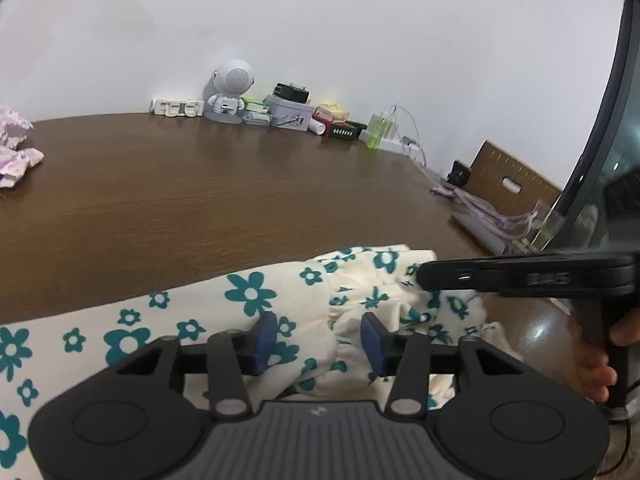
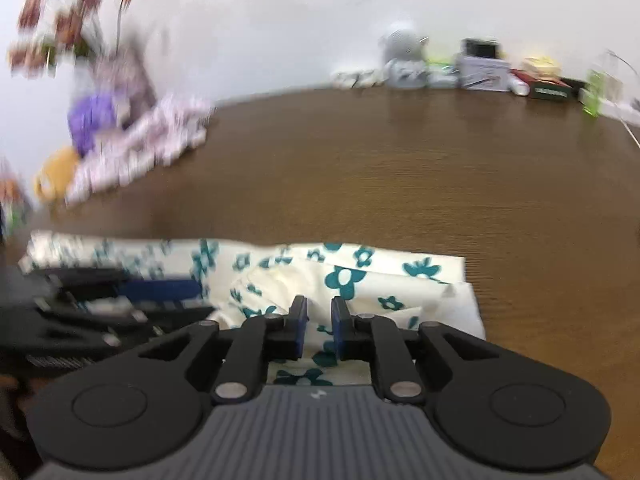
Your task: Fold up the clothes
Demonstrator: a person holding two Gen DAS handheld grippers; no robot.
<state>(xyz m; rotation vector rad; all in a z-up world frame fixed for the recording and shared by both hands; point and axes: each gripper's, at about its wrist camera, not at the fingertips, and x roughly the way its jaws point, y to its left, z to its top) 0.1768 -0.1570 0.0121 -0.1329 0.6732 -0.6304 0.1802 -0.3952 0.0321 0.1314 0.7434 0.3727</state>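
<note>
Left tongs (image 1: pixel 318 338) open over bunched flowered garment (image 1: pixel 240 292); right tongs (image 2: pixel 319 326) narrow, grip unclear. Fold could slip, dragging cloth across counter (image 2: pixel 400 168).

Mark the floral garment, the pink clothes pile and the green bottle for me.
floral garment (image 1: pixel 248 292), left wrist view, on a large teal flower.
pink clothes pile (image 1: pixel 14 148), left wrist view, on its crumpled middle.
green bottle (image 1: pixel 378 132), left wrist view, on its translucent body.
</note>
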